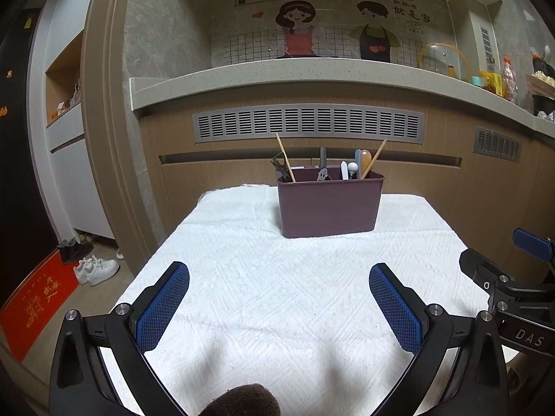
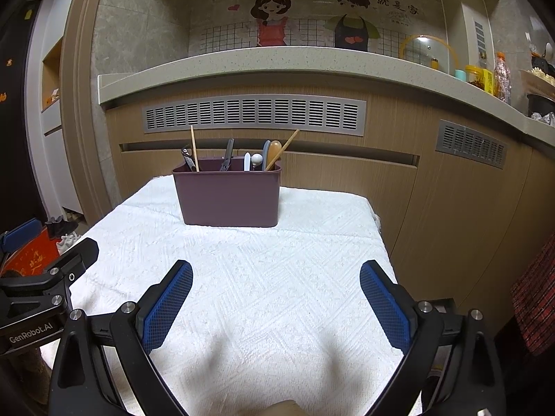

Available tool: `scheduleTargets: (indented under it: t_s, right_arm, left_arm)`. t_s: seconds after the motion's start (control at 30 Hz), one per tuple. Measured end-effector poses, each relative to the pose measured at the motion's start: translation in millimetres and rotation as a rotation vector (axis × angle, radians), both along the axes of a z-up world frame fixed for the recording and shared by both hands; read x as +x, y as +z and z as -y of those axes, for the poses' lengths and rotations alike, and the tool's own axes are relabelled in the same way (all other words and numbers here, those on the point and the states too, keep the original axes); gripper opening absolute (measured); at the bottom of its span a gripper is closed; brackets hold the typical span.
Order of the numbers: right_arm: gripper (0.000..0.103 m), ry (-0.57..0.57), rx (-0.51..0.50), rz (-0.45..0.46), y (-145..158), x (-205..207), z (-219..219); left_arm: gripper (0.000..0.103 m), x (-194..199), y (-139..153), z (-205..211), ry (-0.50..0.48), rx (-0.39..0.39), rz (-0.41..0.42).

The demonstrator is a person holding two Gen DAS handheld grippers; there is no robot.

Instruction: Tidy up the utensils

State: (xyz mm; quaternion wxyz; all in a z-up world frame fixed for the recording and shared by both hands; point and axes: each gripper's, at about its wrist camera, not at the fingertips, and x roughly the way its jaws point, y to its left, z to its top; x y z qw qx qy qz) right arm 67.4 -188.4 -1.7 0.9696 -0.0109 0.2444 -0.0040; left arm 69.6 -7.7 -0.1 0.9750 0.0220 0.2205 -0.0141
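A dark purple utensil holder (image 1: pixel 327 204) stands at the far side of a table covered with a white cloth (image 1: pixel 277 277); it also shows in the right wrist view (image 2: pixel 229 196). Several utensils stand in it: chopsticks (image 1: pixel 285 156), a peeler, a wooden spoon (image 1: pixel 365 161) and white handles. My left gripper (image 1: pixel 279 291) is open and empty, low over the near cloth. My right gripper (image 2: pixel 275 289) is open and empty too, beside the left one. The right gripper's body shows at the left view's right edge (image 1: pixel 513 287).
A wooden cabinet front with grey vents (image 1: pixel 308 123) and a stone counter (image 1: pixel 312 72) rise behind the table. Bottles and a pot lid (image 1: pixel 440 59) sit on the counter at right. Shoes (image 1: pixel 97 270) and a red mat (image 1: pixel 34 305) lie on the floor at left.
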Motion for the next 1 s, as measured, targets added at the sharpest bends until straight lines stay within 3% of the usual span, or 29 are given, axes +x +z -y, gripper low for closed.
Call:
scheduleTargets:
  t_s: [1.0]
  right_arm:
    - [0.096, 0.003, 0.014, -0.01, -1.1, 1.7, 2.0]
  left_arm:
    - [0.103, 0.9, -4.1, -3.5, -0.002, 0.004, -0.012]
